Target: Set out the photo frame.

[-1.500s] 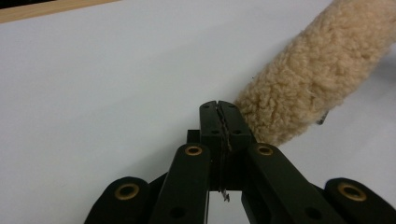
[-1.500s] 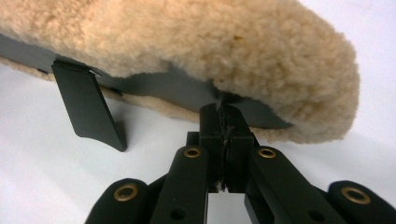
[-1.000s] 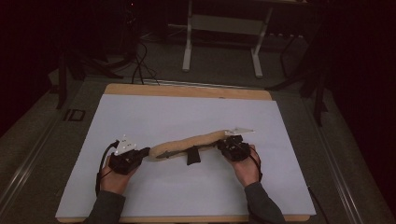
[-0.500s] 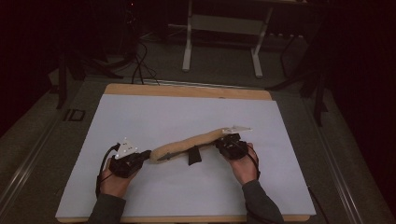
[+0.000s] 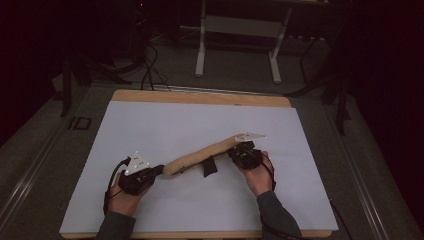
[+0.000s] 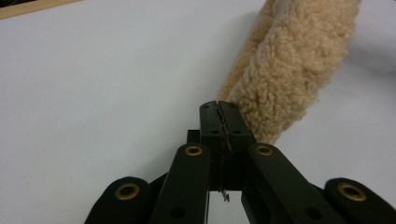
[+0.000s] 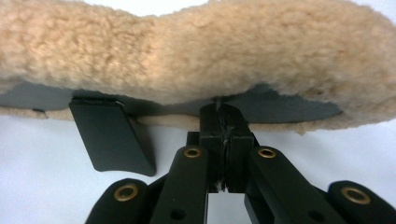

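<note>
One tan sheepskin strap pad lay on the white sheet that covered the desk, stretched slantwise between two hand-held grippers. No brand or label could be read on the pad; beside the desk, on the floor off its far left corner, a mark reading "ID" could be made out.

The pad was a long, narrow, folded sleeve with a curly, cream-tan fleece outside and a smooth dark grey lining inside, seen in the right gripper view. One short black tab hung from its lower edge; in the high view this tab lay just below the pad's middle.

The left hand-held gripper met the near left end of the pad. In the left gripper view its jaws stood clenched together, with the fleece touching their right side; whether any material was pinched between them could not be told.

The right hand-held gripper met the far right end of the pad. In the right gripper view its jaws were closed at the pad's lower edge, apparently grasping the lining there.

Each gripper carried one grey three-cornered plate, two in all.
</note>
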{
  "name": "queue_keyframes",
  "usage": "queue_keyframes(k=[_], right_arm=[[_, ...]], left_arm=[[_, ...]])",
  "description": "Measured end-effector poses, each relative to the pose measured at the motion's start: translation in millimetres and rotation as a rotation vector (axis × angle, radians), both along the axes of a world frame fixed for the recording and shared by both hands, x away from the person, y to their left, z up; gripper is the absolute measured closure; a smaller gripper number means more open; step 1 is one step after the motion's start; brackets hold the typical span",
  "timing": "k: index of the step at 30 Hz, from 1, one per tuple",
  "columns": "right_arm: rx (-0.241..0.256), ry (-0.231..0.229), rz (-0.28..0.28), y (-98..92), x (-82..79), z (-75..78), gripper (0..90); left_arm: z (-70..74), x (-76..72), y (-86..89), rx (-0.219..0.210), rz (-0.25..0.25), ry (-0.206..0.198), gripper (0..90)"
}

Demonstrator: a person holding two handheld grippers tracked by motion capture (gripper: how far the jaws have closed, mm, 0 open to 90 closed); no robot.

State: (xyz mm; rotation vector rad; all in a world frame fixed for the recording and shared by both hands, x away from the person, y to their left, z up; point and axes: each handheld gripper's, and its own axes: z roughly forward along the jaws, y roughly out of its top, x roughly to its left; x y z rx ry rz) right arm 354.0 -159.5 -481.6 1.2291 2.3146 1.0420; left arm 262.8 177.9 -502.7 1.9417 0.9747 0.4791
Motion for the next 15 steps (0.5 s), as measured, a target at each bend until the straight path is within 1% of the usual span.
queue_keyframes(k=[15], right_arm=[[0.006, -0.002, 0.019, 12.1, 0.3, 1.1, 88.7]], left_arm=[[-0.5, -11.3, -8.6, 0.004, -0.039, -0.006, 90.0]])
